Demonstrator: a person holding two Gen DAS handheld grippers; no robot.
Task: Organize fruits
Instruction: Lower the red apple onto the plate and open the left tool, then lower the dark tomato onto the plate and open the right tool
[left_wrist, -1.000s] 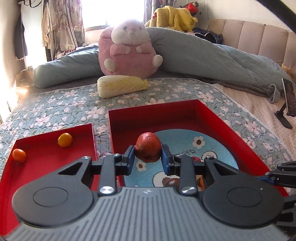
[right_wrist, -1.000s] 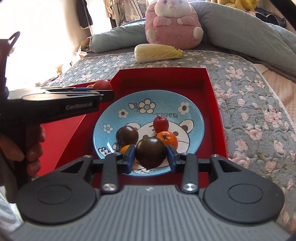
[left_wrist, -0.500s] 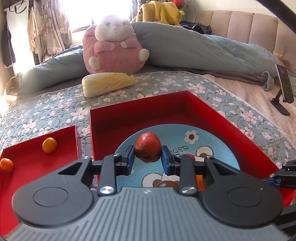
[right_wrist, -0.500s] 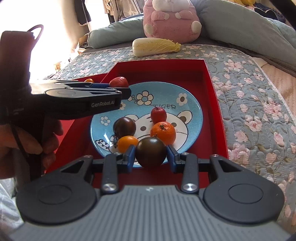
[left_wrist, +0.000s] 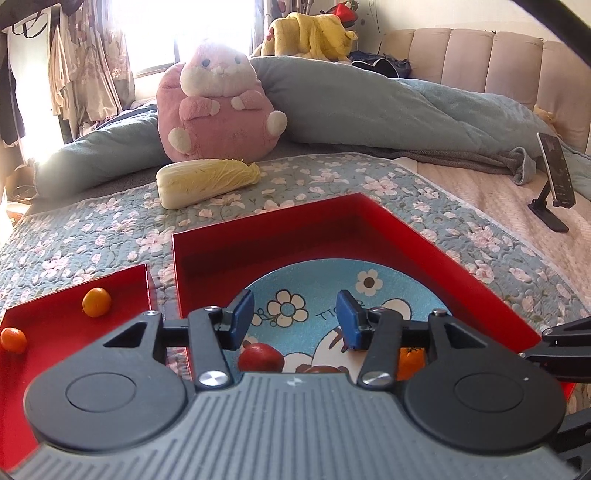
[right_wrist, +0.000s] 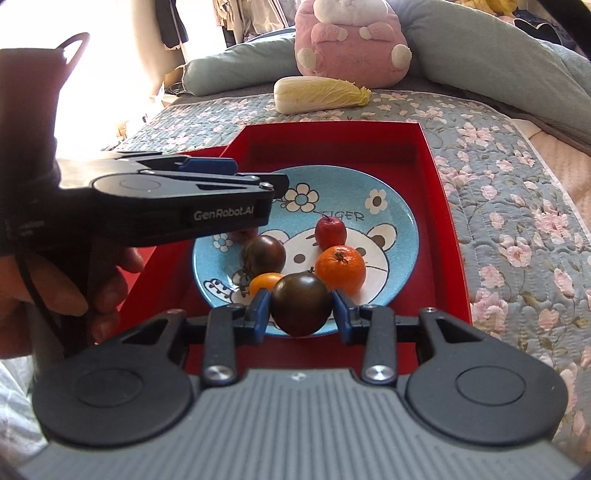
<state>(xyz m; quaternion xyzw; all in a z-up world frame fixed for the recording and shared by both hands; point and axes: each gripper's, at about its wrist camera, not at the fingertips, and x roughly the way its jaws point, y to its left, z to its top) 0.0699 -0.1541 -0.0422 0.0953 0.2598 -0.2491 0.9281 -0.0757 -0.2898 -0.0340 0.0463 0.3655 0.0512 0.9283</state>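
Fruits gather on a blue cartoon plate (left_wrist: 314, 280) set inside a red tray (left_wrist: 258, 236) on a flowered quilt (left_wrist: 92, 229), apparently the collecting point for the sort. Left wrist view: the left gripper (left_wrist: 295, 317) hangs over the plate with its blue pads spread wide and nothing between them; a small red fruit (left_wrist: 260, 357) lies on the plate just below, half hidden by the gripper body. Two small oranges (left_wrist: 96, 302) sit in a second red tray (left_wrist: 55, 325) to the left, well apart from the plate and likely awaiting transfer. Beyond the trays lie a napa cabbage (left_wrist: 207, 181), a pink plush rabbit (left_wrist: 218, 110) and a phone on a stand (left_wrist: 556, 177). The letters "TIG" show on the plate past the right pad. Right wrist view: the right gripper (right_wrist: 301, 308) is clamped on a dark tomato (right_wrist: 301, 305), held low over the plate's near rim, presumably to be set down with the rest. On the plate (right_wrist: 391, 225) sit another dark tomato (right_wrist: 264, 254), a mandarin (right_wrist: 341, 267), a small yellow-orange fruit (right_wrist: 264, 282) and a small red stemmed fruit (right_wrist: 331, 232). The plate reads "TIGER"; the left gripper's (right_wrist: 273, 186) side carries "GenRobot.AI".
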